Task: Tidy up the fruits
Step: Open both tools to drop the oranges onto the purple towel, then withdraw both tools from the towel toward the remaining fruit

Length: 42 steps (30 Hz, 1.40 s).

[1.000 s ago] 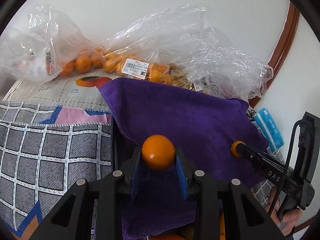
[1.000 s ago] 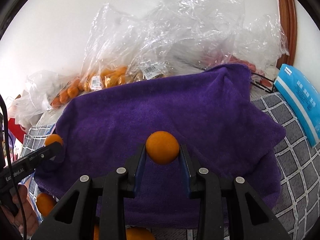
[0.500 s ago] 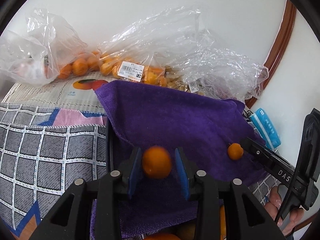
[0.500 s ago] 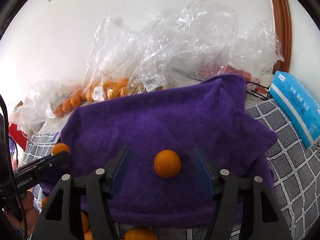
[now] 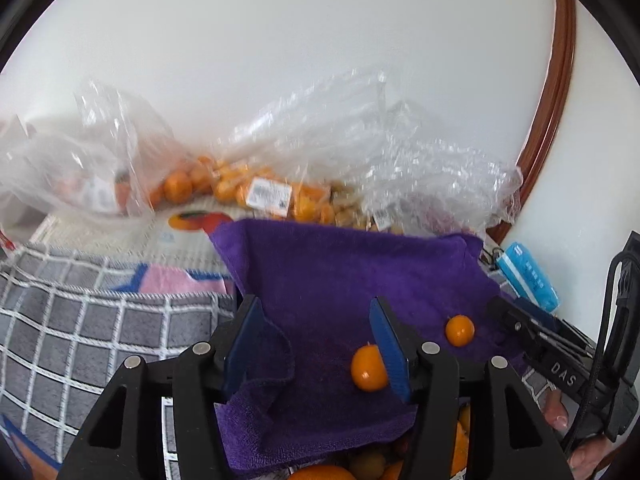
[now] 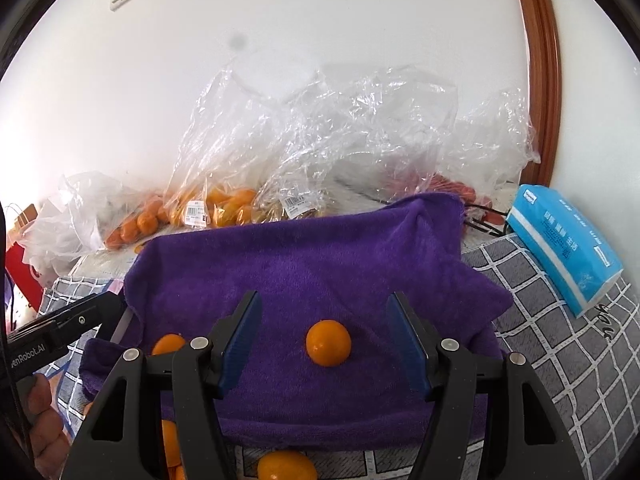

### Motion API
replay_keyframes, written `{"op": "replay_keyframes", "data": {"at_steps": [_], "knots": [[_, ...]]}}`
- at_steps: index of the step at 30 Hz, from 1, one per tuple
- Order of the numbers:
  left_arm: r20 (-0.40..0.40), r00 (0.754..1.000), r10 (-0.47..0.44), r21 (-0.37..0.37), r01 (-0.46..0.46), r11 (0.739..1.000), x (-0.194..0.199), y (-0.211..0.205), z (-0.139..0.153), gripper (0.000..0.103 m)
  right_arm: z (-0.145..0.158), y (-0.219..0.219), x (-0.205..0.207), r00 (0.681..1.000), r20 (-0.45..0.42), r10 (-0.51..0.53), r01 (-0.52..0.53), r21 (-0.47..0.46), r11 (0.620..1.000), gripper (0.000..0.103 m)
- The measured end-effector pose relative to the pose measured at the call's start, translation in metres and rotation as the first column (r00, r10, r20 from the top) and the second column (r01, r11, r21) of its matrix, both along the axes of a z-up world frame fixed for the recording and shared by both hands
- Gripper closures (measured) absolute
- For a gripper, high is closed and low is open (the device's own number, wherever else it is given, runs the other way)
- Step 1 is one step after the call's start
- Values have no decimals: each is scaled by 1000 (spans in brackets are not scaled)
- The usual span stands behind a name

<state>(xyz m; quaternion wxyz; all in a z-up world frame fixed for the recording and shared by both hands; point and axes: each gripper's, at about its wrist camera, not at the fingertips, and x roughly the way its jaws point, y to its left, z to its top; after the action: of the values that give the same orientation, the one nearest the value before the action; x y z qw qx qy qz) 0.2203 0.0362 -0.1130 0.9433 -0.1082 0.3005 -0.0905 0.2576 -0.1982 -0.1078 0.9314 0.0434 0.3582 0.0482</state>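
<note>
Both oranges are now lying loose on the purple towel [image 6: 320, 264]: the left hand-held gripper [image 5: 316, 340] is opening off its orange [image 5: 368, 368], the right hand-held gripper [image 6: 324, 340] standing wide around its own [image 6: 328, 343]

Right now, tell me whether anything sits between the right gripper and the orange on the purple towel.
Nothing visible does. The right gripper stands open above the purple towel, and the orange lies on bare towel between its fingers, touching neither pad. The second orange lies off to the side, outside the fingers.
</note>
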Motion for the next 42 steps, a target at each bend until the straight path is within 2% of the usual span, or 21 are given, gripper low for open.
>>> {"op": "replay_keyframes", "data": {"at_steps": [2, 5, 9, 11, 15, 18, 21, 24, 31, 35, 42], "knots": [[-2, 1000, 1, 8, -1, 1000, -2, -1, 9, 49, 7, 2, -2, 1000, 6, 5, -5, 4, 1000, 39], [-45, 999, 28, 17, -27, 999, -5, -1, 17, 49, 19, 1, -6, 1000, -10, -2, 2, 8, 1000, 38], [-64, 998, 7, 57, -3, 998, -23, -4, 24, 49, 29, -2, -23, 999, -41, 26, -24, 53, 998, 28], [-70, 998, 4, 57, 0, 998, -33, -3, 24, 49, 32, -1, -36, 998, -60, 16, -14, 23, 1000, 27], [-153, 988, 2, 26, 2, 1000, -49, 3, 11, 49, 38, 2, -67, 997, -68, 28, -27, 14, 1000, 27], [-156, 987, 44, 15, -42, 999, -68, 10, 3, 49, 40, 1, -89, 999, -43, 21, -19, 26, 999, 27], [-161, 985, 64, 20, -62, 998, -84, 16, -3, 49, 39, -1, -107, 999, -46, 17, -15, 34, 999, 27], [-196, 978, 76, 66, -64, 996, -95, 17, -10, 49, 36, -2, -121, 999, -48, -8, 8, -10, 1000, 27], [-169, 983, 71, 162, -43, 986, -119, 12, -22, 49, 21, -6, -142, 997, -82, -11, 8, -33, 999, 27], [-158, 984, 85, 172, -57, 983, -126, 15, -27, 49, 14, -8, -146, 992, -129, 7, -8, -5, 1000, 27], [-240, 968, 74, 160, -36, 986, -122, 27, -46, 50, 7, -5, -148, 989, -147, 13, -11, 10, 1000, 28]]}}
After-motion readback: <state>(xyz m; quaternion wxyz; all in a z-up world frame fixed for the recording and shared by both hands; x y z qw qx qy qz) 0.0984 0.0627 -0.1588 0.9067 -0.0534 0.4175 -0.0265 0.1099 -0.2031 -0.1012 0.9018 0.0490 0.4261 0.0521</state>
